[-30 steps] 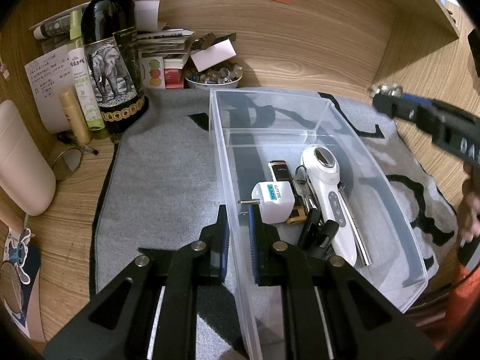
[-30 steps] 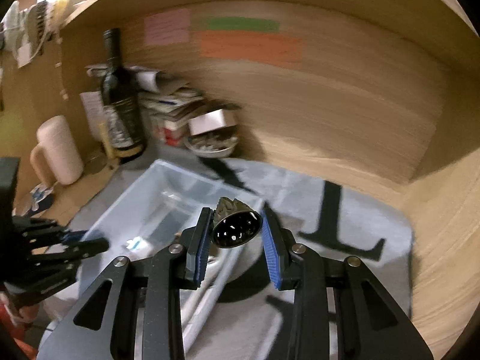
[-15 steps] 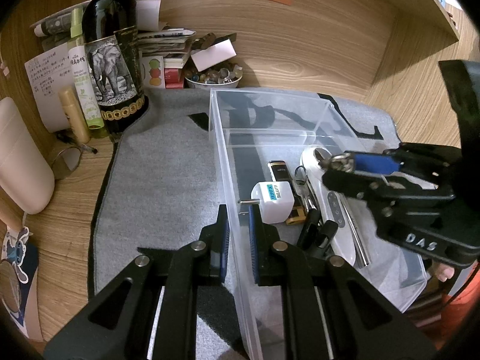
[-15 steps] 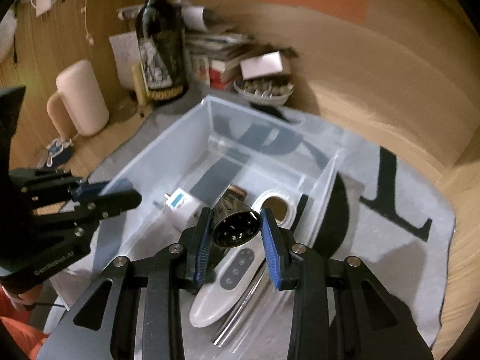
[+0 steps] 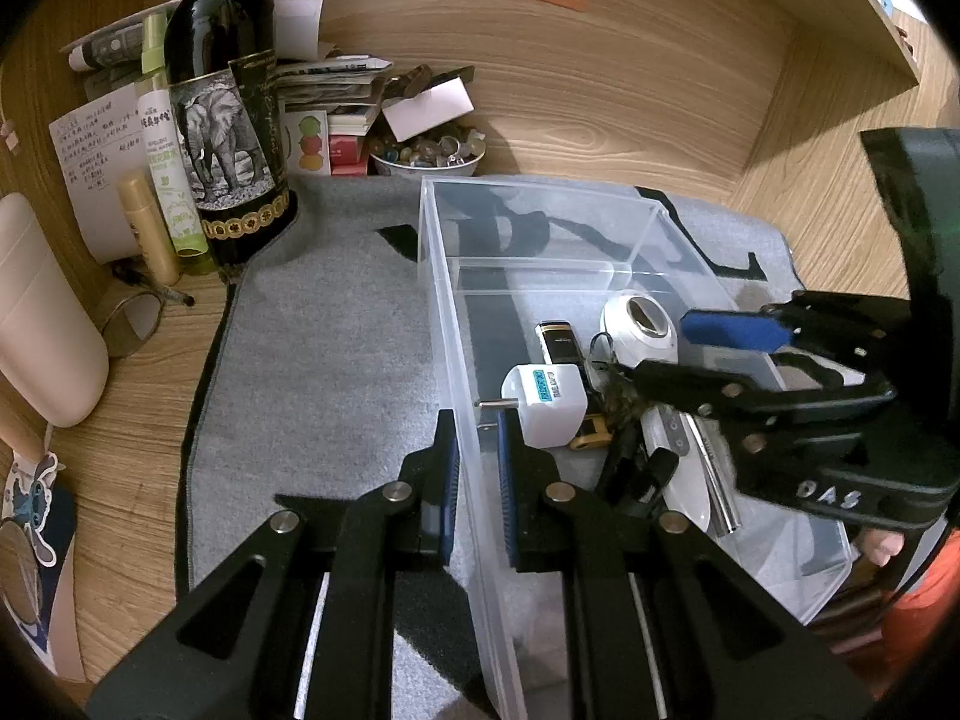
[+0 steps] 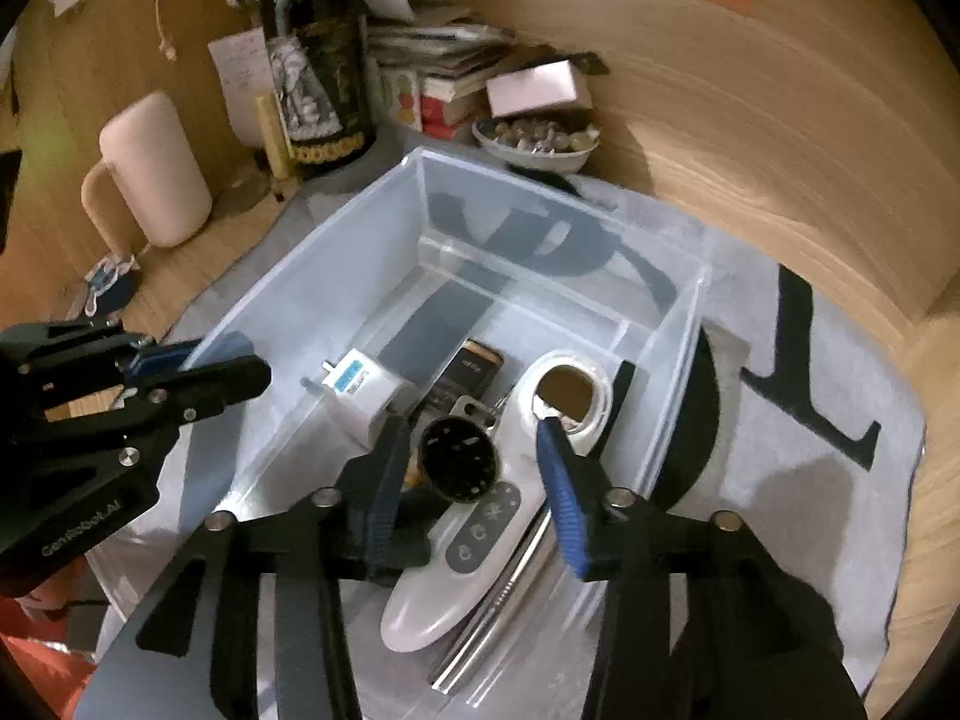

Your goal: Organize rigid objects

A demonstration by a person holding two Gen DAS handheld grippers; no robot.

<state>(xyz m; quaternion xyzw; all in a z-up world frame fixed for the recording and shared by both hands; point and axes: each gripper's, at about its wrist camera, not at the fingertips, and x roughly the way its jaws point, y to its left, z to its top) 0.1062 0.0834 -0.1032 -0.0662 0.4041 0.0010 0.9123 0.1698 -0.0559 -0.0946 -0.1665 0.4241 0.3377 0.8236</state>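
A clear plastic bin stands on the grey mat, and my left gripper is shut on its near left wall. Inside lie a white plug adapter, a black lighter-like piece, a white hand-held device and a metal rod. My right gripper hangs low inside the bin with its jaws opening. A dark round cap sits between them on top of the white device, with a gap to the right pad. In the left wrist view the right gripper reaches in from the right.
A wine bottle, a green spray bottle and a bowl of stones stand behind the bin against the wooden back wall. A pale pink jug stands at the left. The grey mat lies bare left of the bin.
My right gripper came down into the bin with the dark round cap, and its jaws spread apart, so the cap now sits loose between them. The left gripper kept still on the wall.
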